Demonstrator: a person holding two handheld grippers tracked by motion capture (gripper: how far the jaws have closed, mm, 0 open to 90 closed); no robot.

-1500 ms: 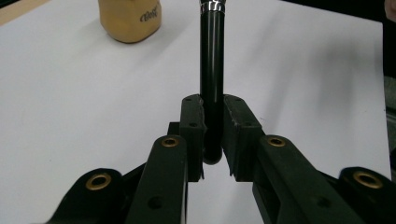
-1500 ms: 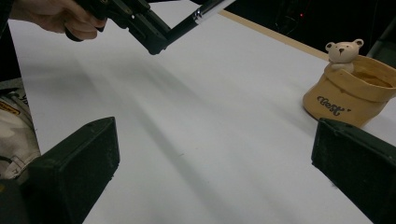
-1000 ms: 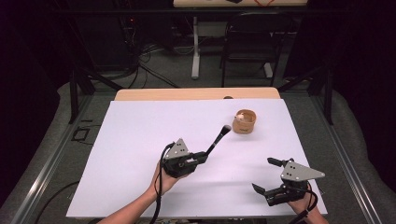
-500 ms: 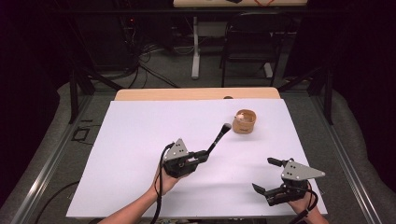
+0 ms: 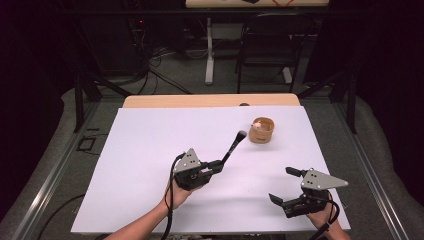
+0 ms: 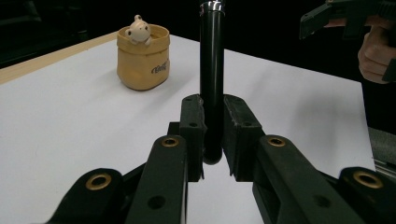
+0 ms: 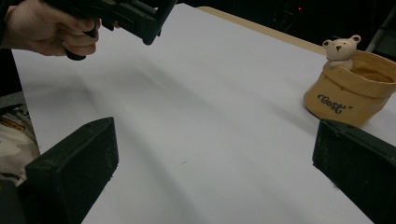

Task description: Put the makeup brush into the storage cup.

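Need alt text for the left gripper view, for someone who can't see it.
The left gripper is shut on the black handle of a makeup brush, which stands upright between its jaws above a white table. A tan pouch-shaped pot with a small bear figure on its rim sits behind, to the left.

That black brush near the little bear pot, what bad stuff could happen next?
The left tool pinches the brush only at the bottom end of its handle, so it might wobble or slip out. The bear pot is small and stands alone on the white table, so a bump from the brush tip could tip it or push it away.
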